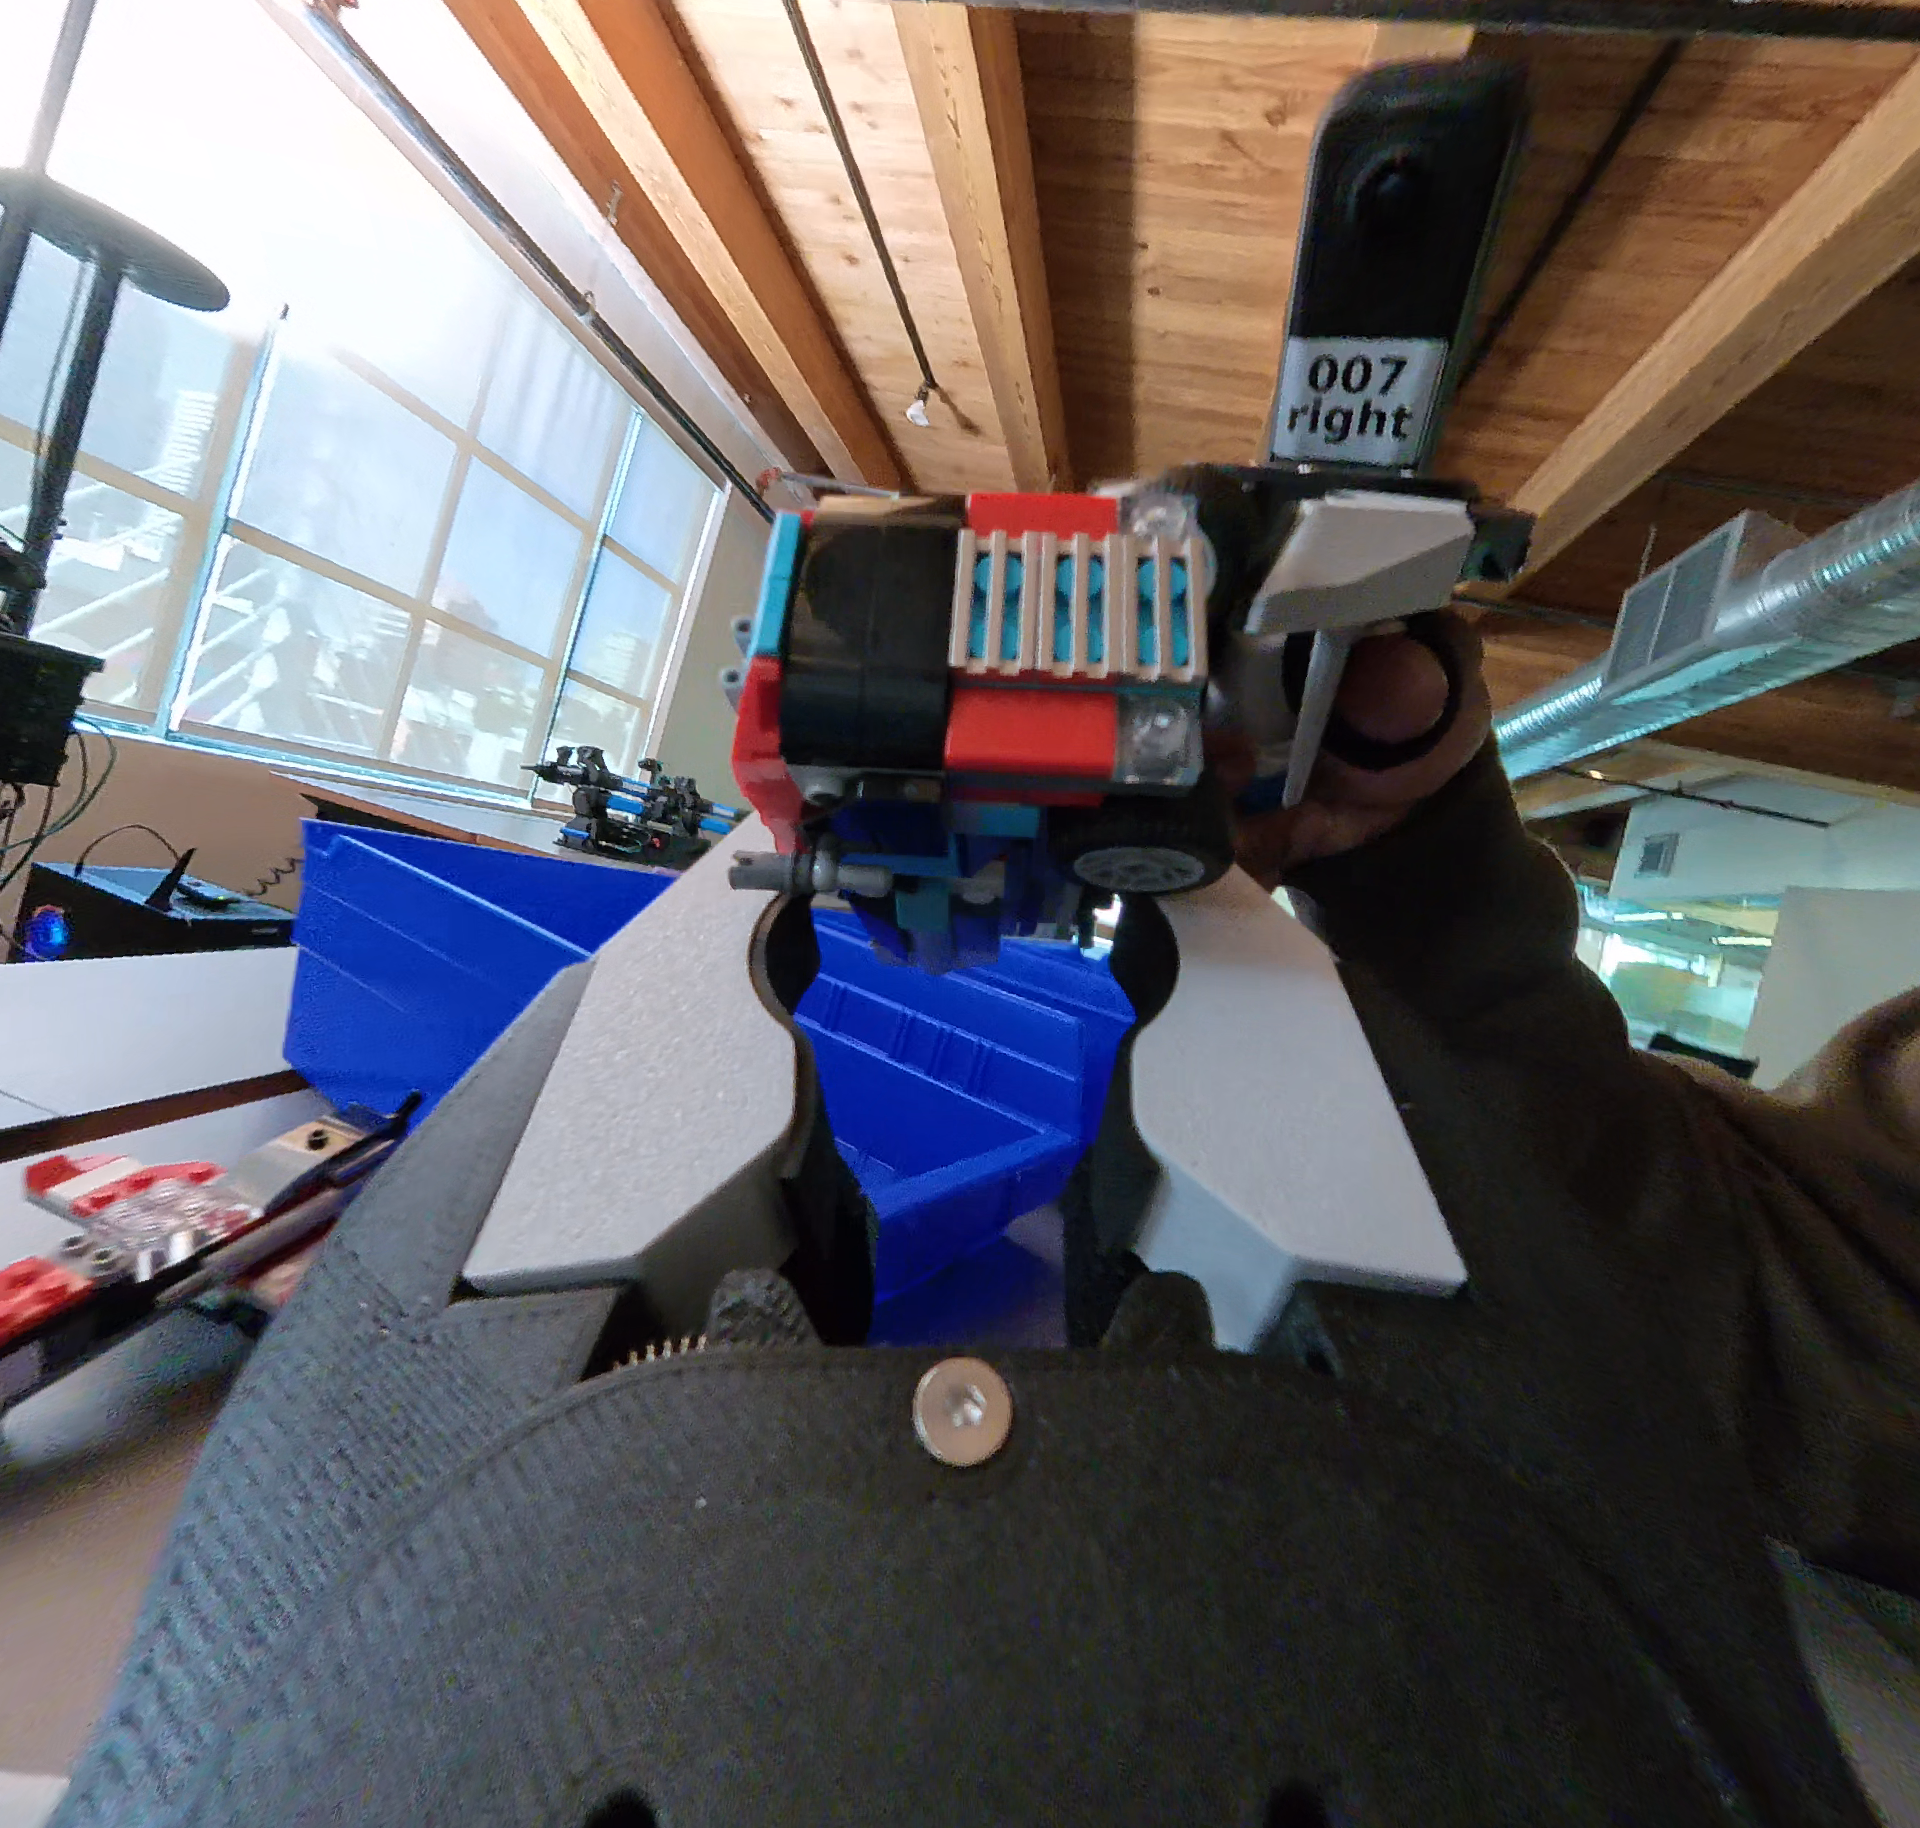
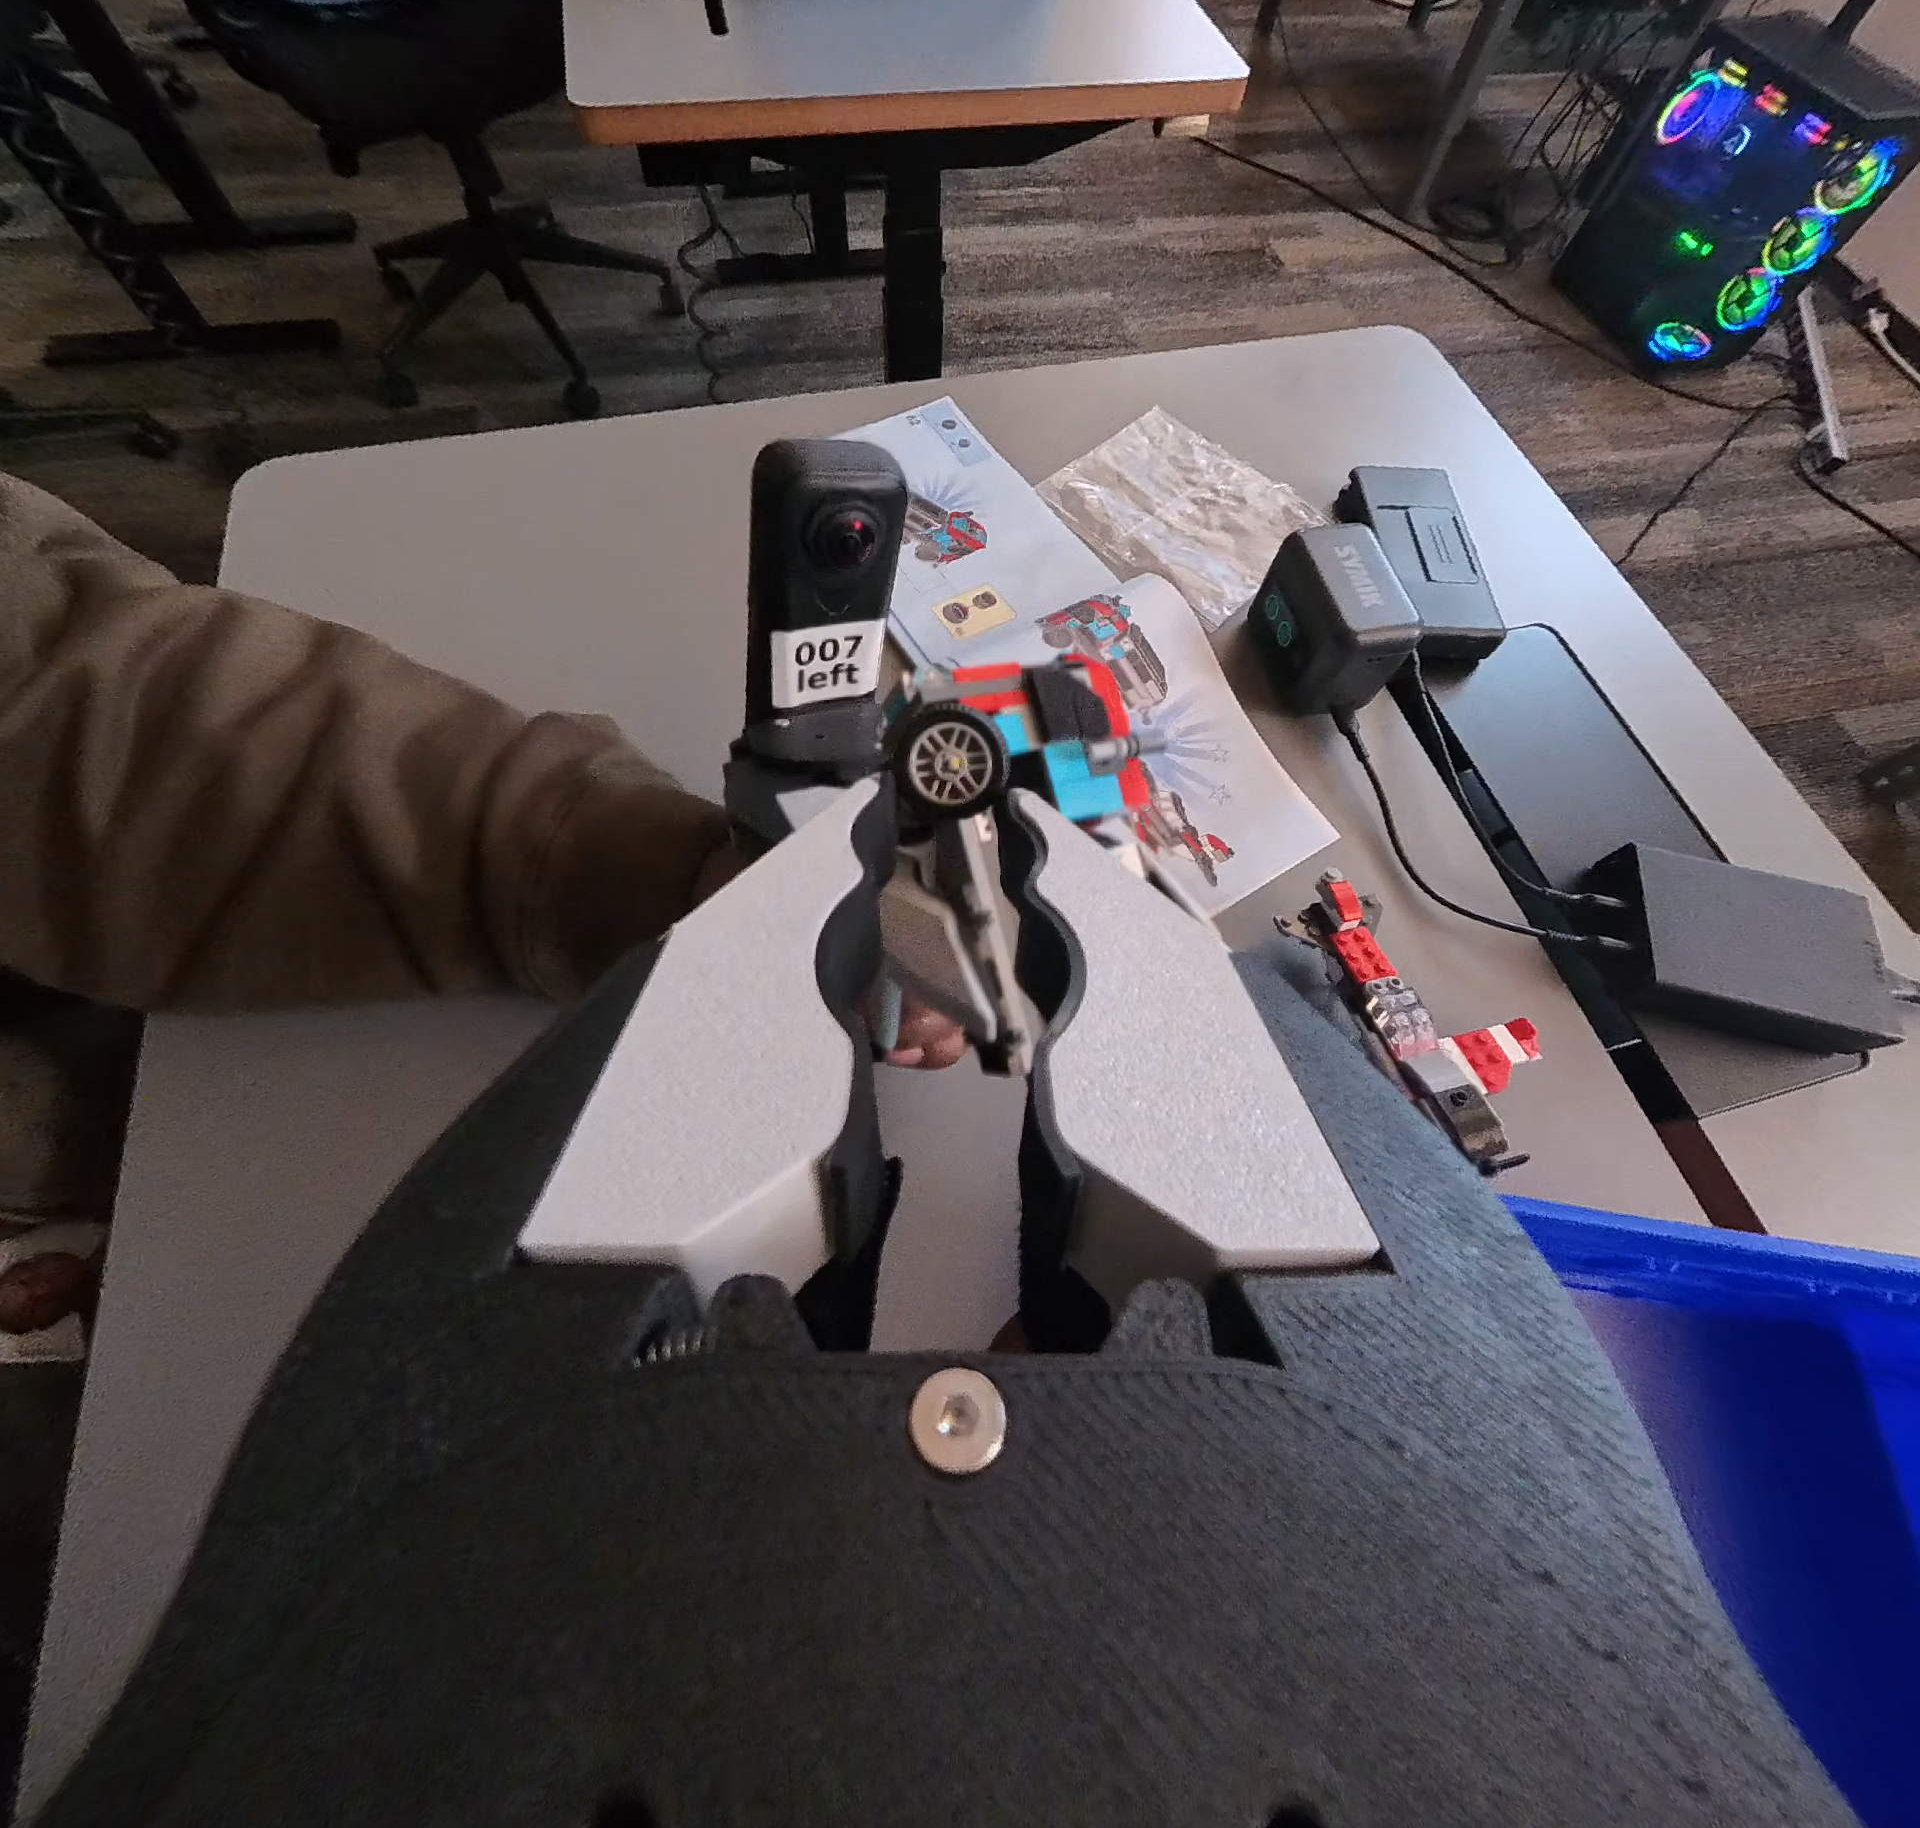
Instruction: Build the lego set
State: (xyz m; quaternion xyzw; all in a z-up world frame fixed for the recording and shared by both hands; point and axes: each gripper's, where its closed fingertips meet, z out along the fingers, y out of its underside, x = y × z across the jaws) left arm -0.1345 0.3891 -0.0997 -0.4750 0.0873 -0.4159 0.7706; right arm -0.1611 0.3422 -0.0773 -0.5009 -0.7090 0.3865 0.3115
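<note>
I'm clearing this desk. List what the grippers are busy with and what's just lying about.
At the grippers: toy truck, between the left gripper fingertips; its wheel, at the right gripper.
Lying about: instruction booklet, red brick assembly, plastic bag, chargers, blue bin.

We cannot see where the left gripper (image 1: pixel 940 911) meets the toy truck (image 1: pixel 977 677): the truck's blue underside covers the tips of the jaws, so contact there is not readable. In the right wrist view the truck (image 2: pixel 1039 739) is blurred, and its wheel (image 2: pixel 951 758) hides the tips of the right gripper (image 2: pixel 951 822); the grey parts below the wheel are smeared and we cannot tell them apart. The blue bin (image 2: pixel 1766 1466) below the truck is cut off by the picture's edge. The small brick assembly (image 1: pixel 125 1228) left of the bin (image 1: pixel 468 957) is blurred and partly behind the gripper body. The booklet (image 2: pixel 1226 770) on the counter (image 2: pixel 468 531) is partly covered by the truck.
</note>
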